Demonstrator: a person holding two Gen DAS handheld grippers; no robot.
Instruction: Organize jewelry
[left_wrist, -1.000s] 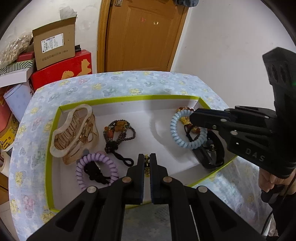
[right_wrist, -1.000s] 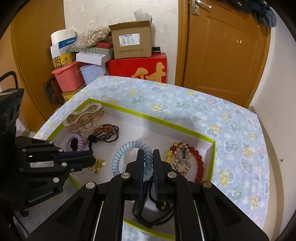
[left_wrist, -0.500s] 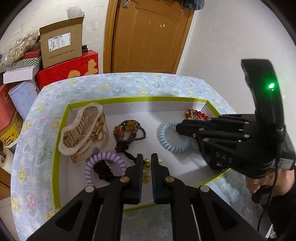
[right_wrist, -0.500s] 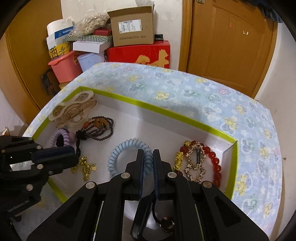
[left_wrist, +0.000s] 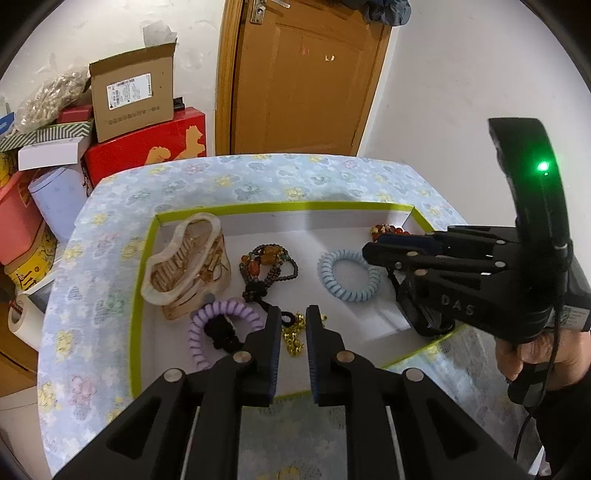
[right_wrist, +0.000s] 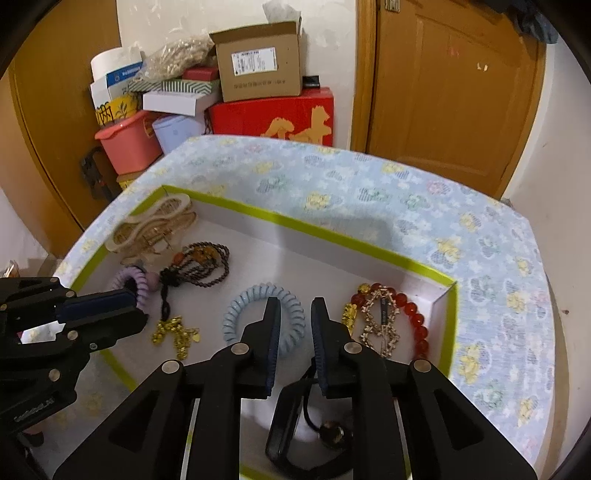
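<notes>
The left tongs (left_wrist: 291, 325) hang tilted down over the near edge of the white tray (left_wrist: 325, 216), which has a lime-green rim and sits on the worktop (left_wrist: 258, 177) under a floral cloth. Their jaws are parting, and the gold chain (left_wrist: 293, 334) lies loose on the tray floor just below the gap, with neither pad pressing on it. The right tongs (right_wrist: 293, 321) also point steeply down and are likewise opening; the pale blue coil hair tie (right_wrist: 255, 301) lies flat just beyond the left finger, untouched, and a black band with a round charm (right_wrist: 314, 424) lies under the jaws at the tray's near edge, not gripped.

In the left wrist view a hand (left_wrist: 524, 354) grips the handle of the right tool, at the picture's right edge.

Counted in the tray: one beige claw hair clip (right_wrist: 151, 225) in the far left corner; two coil hair ties, the blue one and a lilac one (left_wrist: 218, 332) with a black item inside its loop; one dark beaded bracelet with amber stones (left_wrist: 267, 264); one red bead bracelet (right_wrist: 413, 321) in the right corner with one gold filigree hair clip (right_wrist: 380, 325) lying across it; one gold chain; one black band.
</notes>
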